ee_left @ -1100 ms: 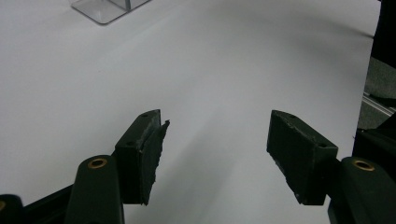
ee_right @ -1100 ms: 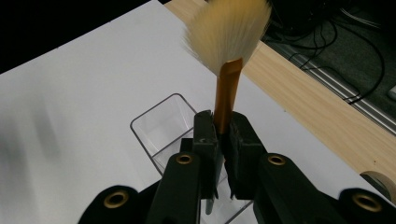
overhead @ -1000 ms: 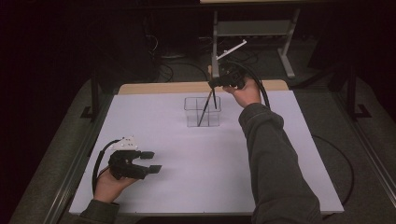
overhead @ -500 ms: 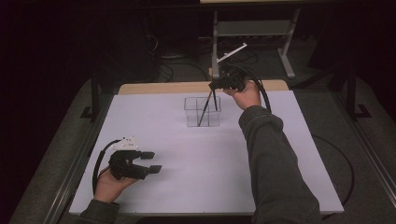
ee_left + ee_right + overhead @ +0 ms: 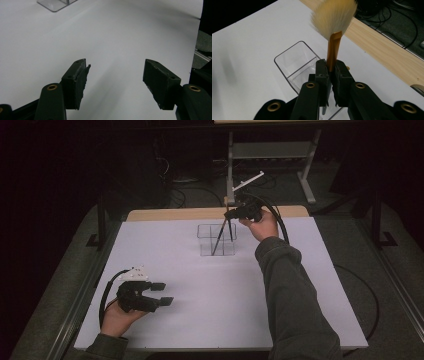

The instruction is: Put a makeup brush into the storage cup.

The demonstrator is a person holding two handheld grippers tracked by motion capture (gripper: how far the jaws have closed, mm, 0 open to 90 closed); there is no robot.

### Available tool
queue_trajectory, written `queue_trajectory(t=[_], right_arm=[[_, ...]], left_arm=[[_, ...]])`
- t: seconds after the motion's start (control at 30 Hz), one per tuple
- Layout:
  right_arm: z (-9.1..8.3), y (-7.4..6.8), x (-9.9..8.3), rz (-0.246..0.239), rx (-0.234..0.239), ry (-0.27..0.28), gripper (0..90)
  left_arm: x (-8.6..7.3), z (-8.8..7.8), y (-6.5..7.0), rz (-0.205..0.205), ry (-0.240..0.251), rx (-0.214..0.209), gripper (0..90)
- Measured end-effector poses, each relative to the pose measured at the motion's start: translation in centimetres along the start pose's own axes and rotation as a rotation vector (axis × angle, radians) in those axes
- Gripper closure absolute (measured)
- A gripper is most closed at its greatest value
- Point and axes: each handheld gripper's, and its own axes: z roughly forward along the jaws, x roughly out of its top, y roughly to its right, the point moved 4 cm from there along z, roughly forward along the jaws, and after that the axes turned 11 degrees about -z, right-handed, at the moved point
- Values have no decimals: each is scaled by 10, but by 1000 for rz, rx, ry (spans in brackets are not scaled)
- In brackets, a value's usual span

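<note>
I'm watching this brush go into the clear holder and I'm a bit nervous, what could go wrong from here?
The right gripper pinches the brush on its thin gold ferrule, so it may slip or twist. The handle leans inside the clear holder; a sideways push could tip or slide that light box on the smooth white table. The left gripper rests open far from the holder and cannot steady it.
</note>
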Motion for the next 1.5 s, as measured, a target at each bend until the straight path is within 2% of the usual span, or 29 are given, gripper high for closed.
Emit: queue_trajectory(t=[0.1, 0.27, 0.3, 0.33, 0.37, 0.43, 0.53, 0.63, 0.8, 0.9, 0.97, 1.0, 1.1, 1.2, 1.23, 1.3, 1.33, 1.47, 1.5], right_arm=[[1, -1, 0, 16, -3, 5, 822], [4, -1, -3, 18, -9, 3, 822], [4, 0, -5, 6, -11, 3, 822], [5, -1, -6, 16, -8, 3, 822], [6, 0, -7, 7, -8, 2, 822], [6, -2, -8, 25, -9, 2, 822], [8, -1, -12, 19, -7, 2, 822], [9, -1, -15, 15, -7, 3, 821], [10, -4, -19, 33, -6, -6, 821], [11, -3, -22, 20, -7, -5, 821], [12, -5, -23, 36, -4, -6, 820], [12, -4, -24, 20, -9, -10, 821], [13, -6, -24, 30, -11, -10, 820], [15, -6, -26, 18, -10, -4, 820], [15, -7, -27, 31, -10, -11, 821], [16, -6, -29, 22, -15, -8, 821], [16, -8, -29, 38, -10, -16, 820], [16, -8, -30, 35, -15, -25, 820], [17, -7, -31, 18, -15, -22, 818]], left_arm=[[0, 1, 0, -3, 0, -1, 349], [0, 0, 0, 0, -1, -1, 349], [0, 0, 0, 0, -1, 0, 349], [0, 1, 0, -2, -2, -1, 349], [0, 1, 0, 1, -2, -1, 349], [0, 1, 0, 10, -8, 1, 349], [0, 1, -1, 18, -14, 2, 349], [0, 2, 0, 10, -15, 0, 349], [0, 2, 0, 9, -15, -1, 349], [0, 3, 0, 8, -15, -1, 349], [0, 3, 1, 3, -11, -3, 349], [0, 3, 1, 2, -10, -4, 349], [-1, 4, 1, 2, -11, -5, 349], [-1, 4, 1, 4, -11, -6, 349], [-1, 4, 1, 3, -11, -6, 349], [-1, 4, 1, 4, -12, -7, 349], [-1, 4, 1, 1, -14, -9, 349], [-1, 5, 1, 4, -17, -9, 349], [-1, 5, 1, 4, -16, -9, 349]])
